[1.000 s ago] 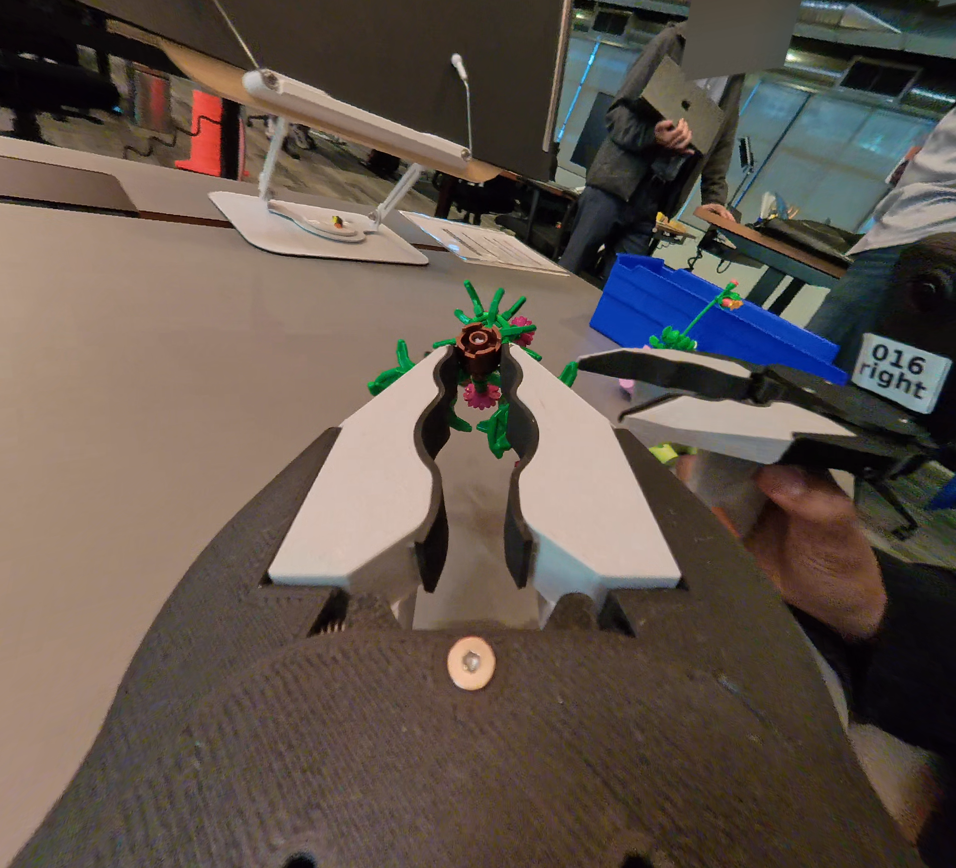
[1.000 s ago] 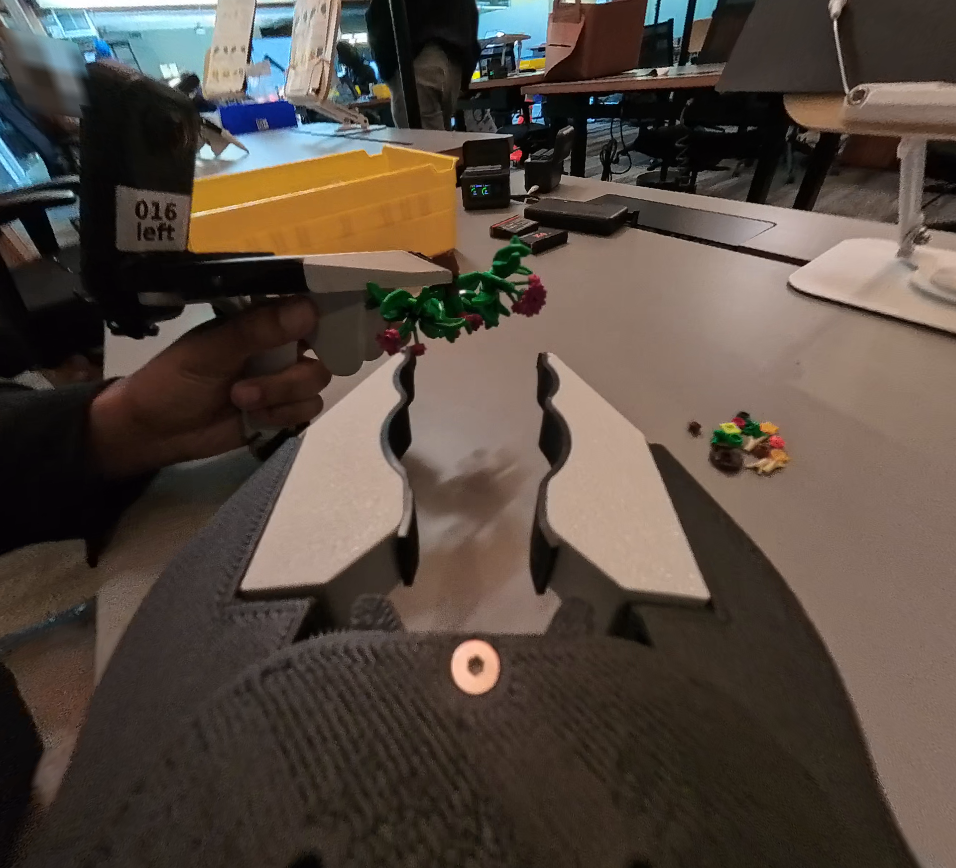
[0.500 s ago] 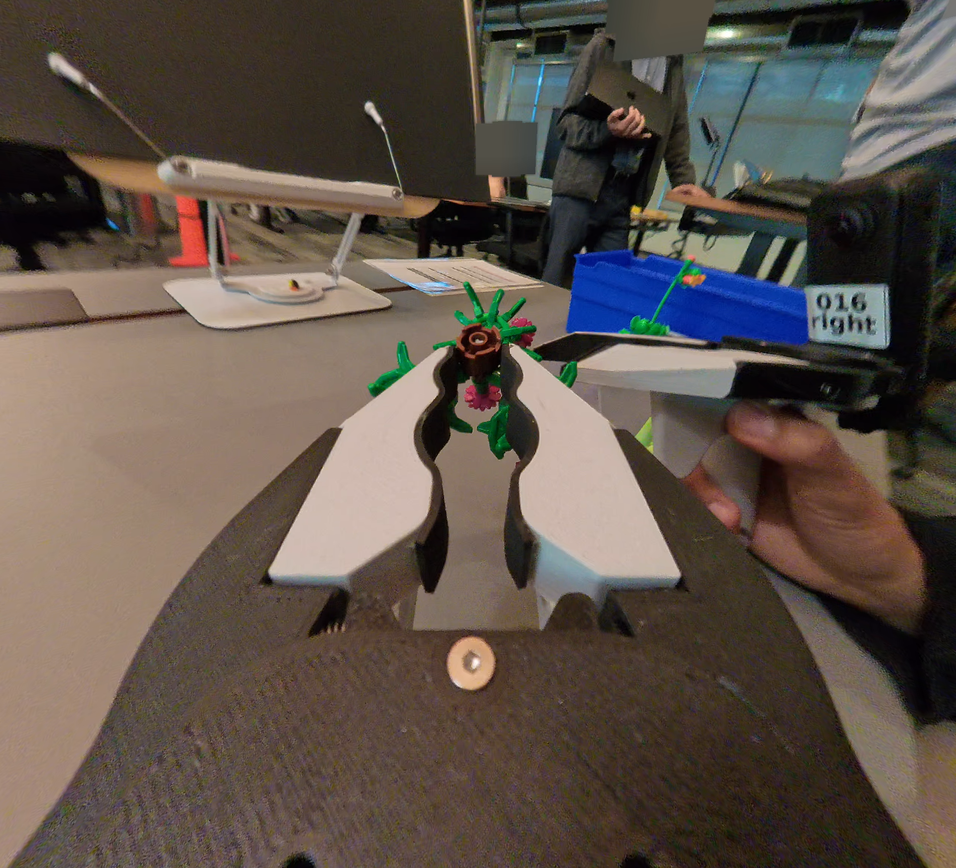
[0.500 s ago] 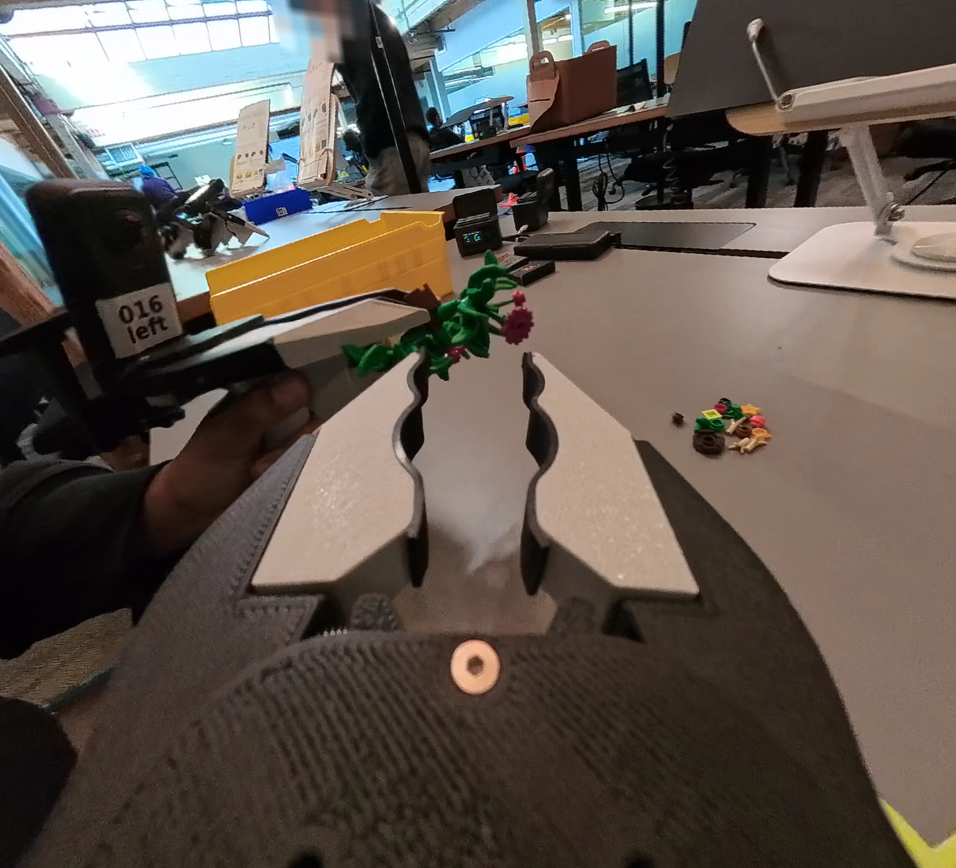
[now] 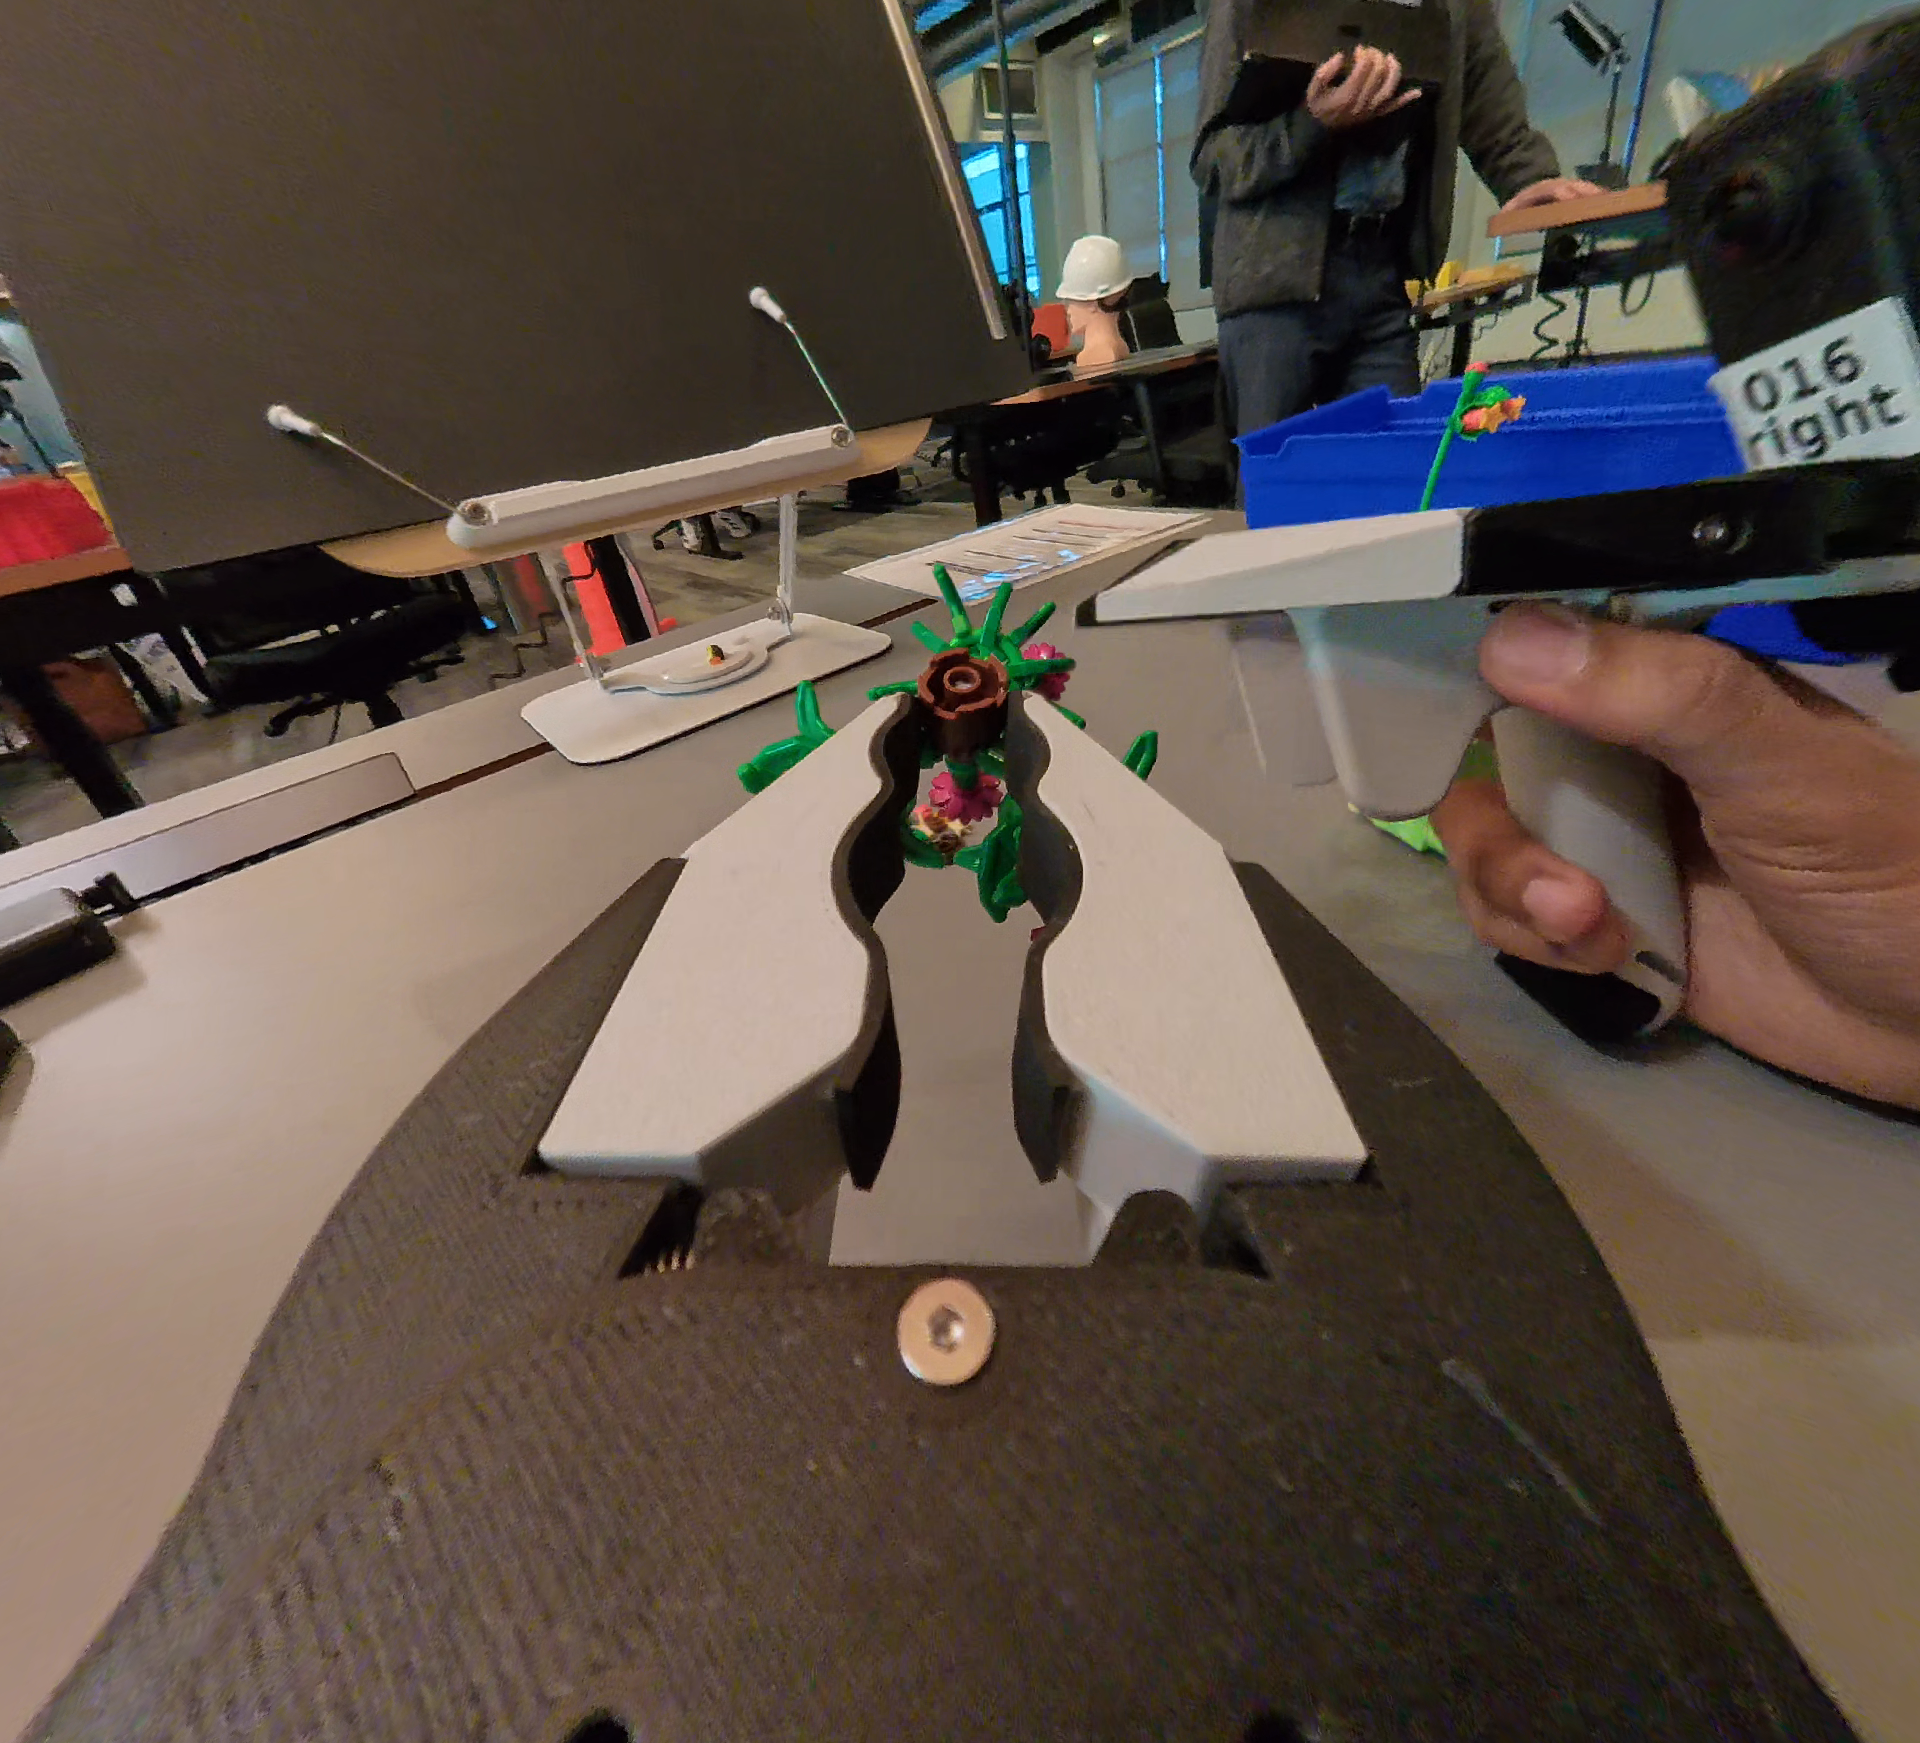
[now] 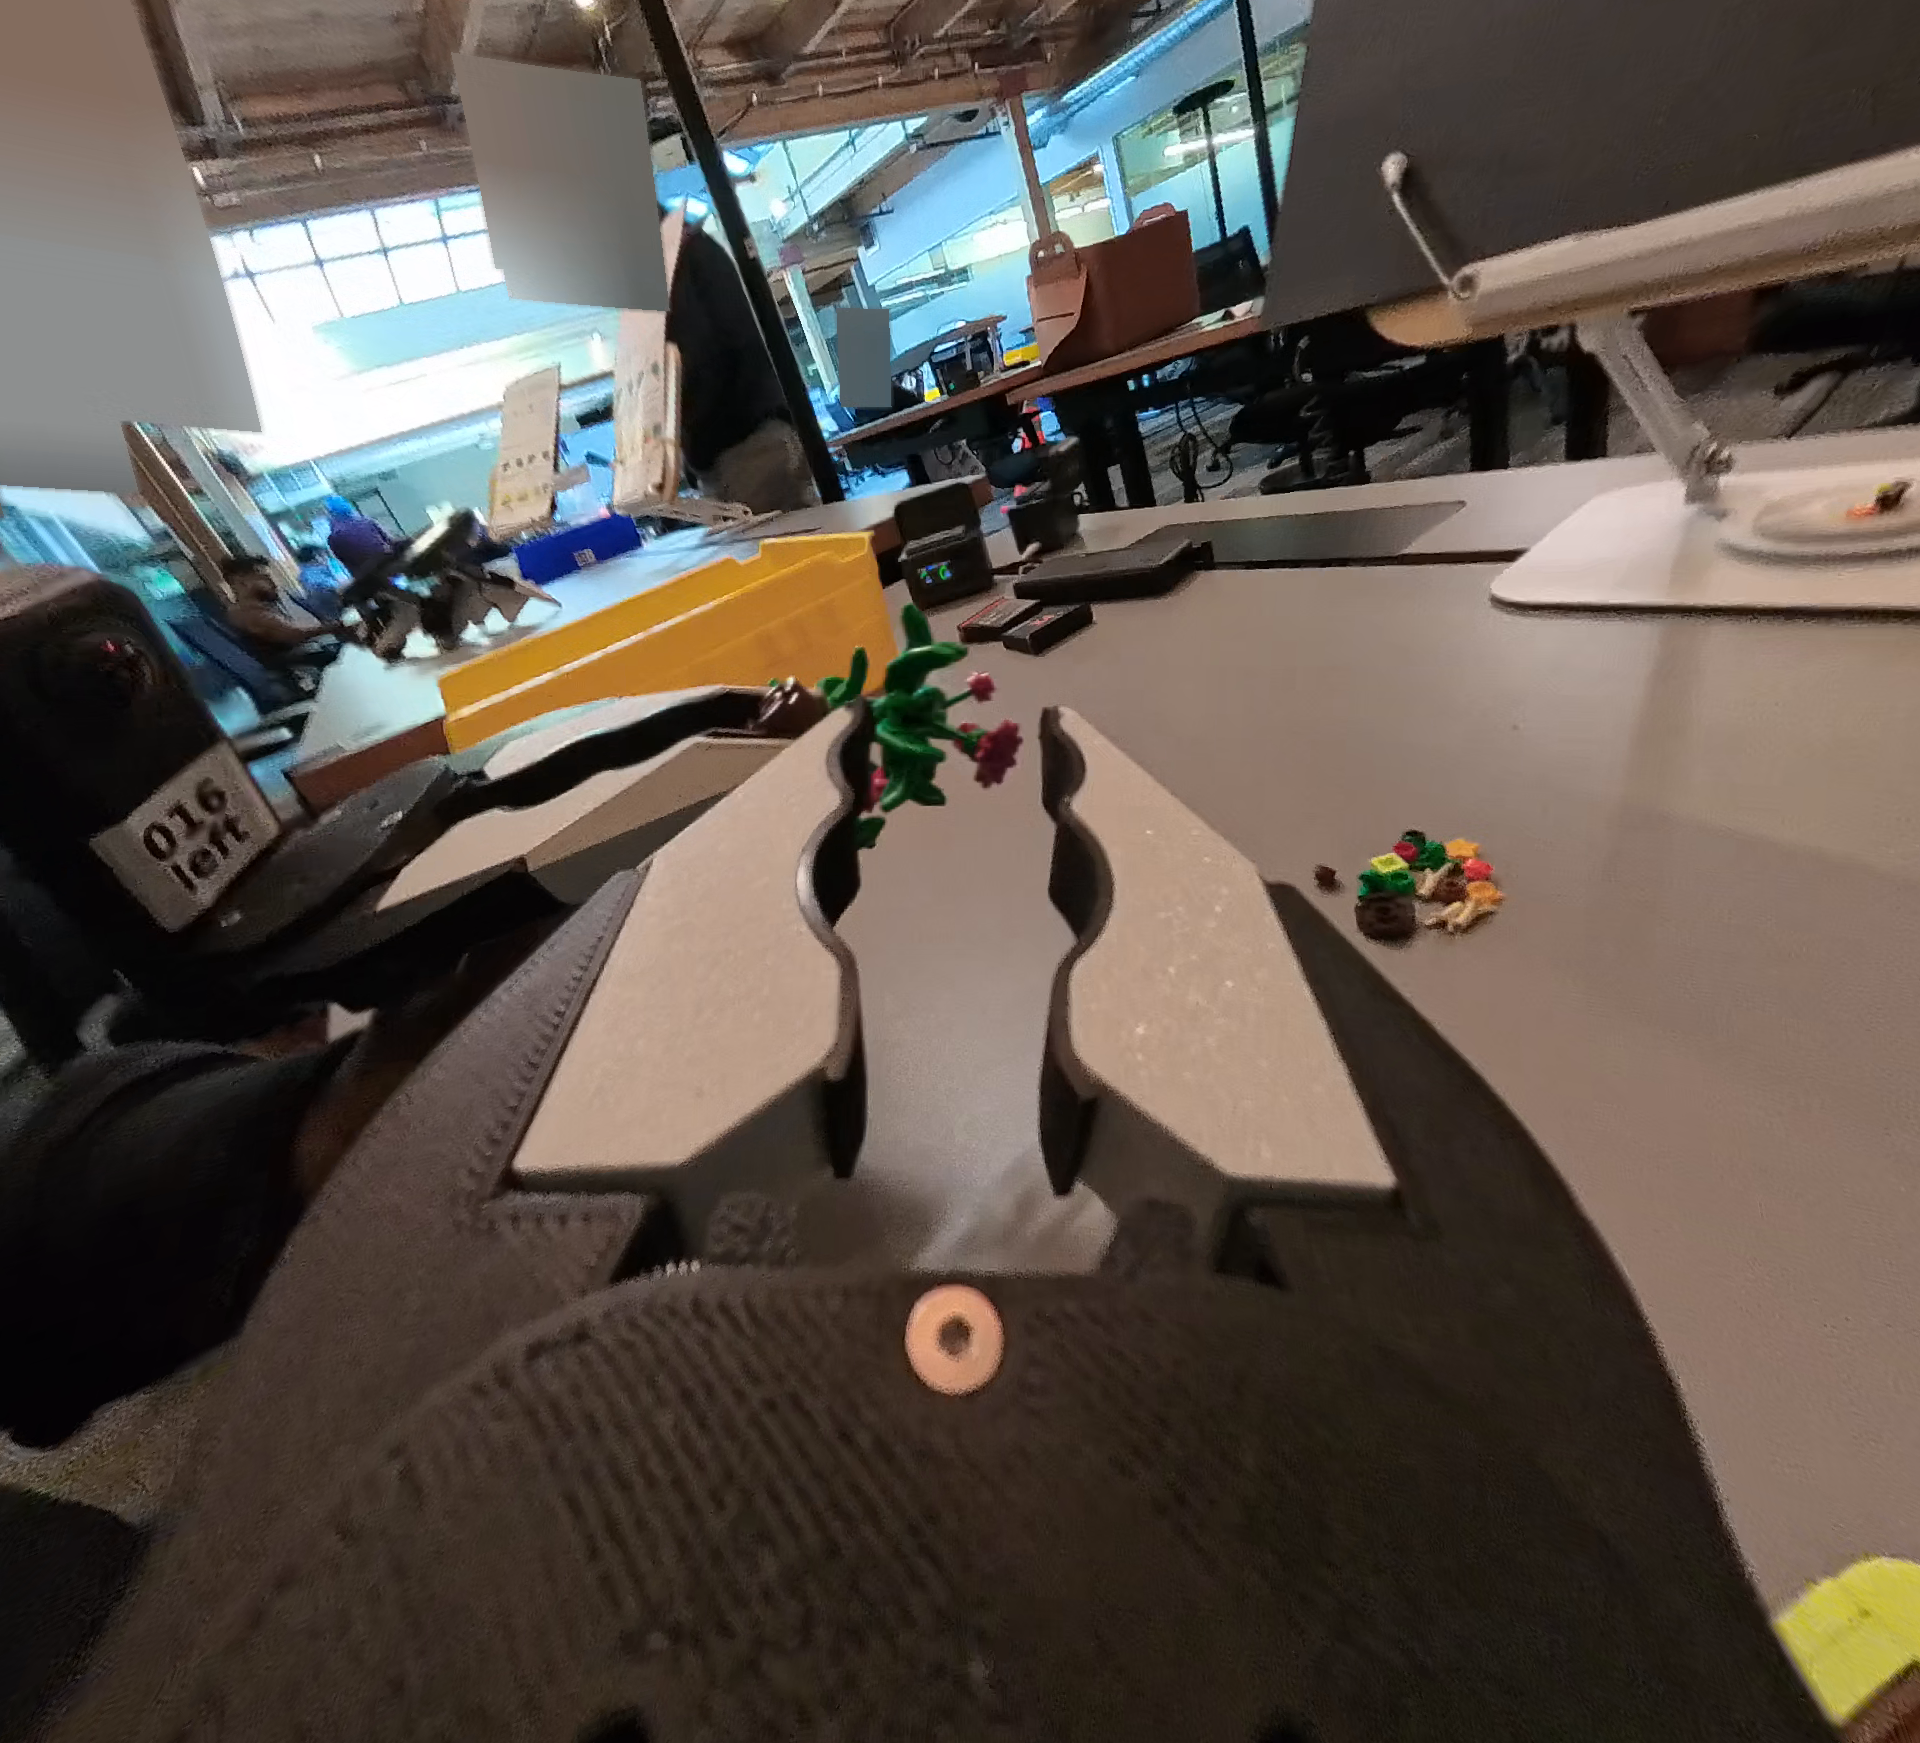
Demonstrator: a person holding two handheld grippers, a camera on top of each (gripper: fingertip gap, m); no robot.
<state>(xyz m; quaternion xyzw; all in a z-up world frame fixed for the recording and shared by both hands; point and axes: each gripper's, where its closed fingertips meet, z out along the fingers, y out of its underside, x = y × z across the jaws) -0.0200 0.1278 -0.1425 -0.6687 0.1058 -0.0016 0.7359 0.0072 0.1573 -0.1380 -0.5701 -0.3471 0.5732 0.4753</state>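
My left gripper (image 5: 961, 706) is shut on the round brown base (image 5: 962, 685) of a small toy brick plant with green leaves and pink flowers (image 5: 966, 794), held above the grey table. In the right wrist view the same plant (image 6: 914, 727) sticks out sideways from the left gripper (image 6: 769, 711), just past my right gripper's left finger. My right gripper (image 6: 951, 737) is open and empty, close beside the plant. It also shows in the left wrist view (image 5: 1278, 566), held by a hand, to the right of and slightly above the plant.
A small pile of loose coloured toy pieces (image 6: 1423, 883) lies on the grey table (image 6: 1455, 737) to the right. A yellow bin (image 6: 675, 633) and black devices (image 6: 1039, 623) stand behind. A blue bin (image 5: 1475, 436) holds another stem. A white stand (image 5: 707, 654) carries a dark board. My right fingertips sit around 5 centimeters from my left ones.
My right gripper has risen and tilted upward, coming closer alongside the plant. My left gripper keeps its hold on the plant's brown base and has tilted up a little.
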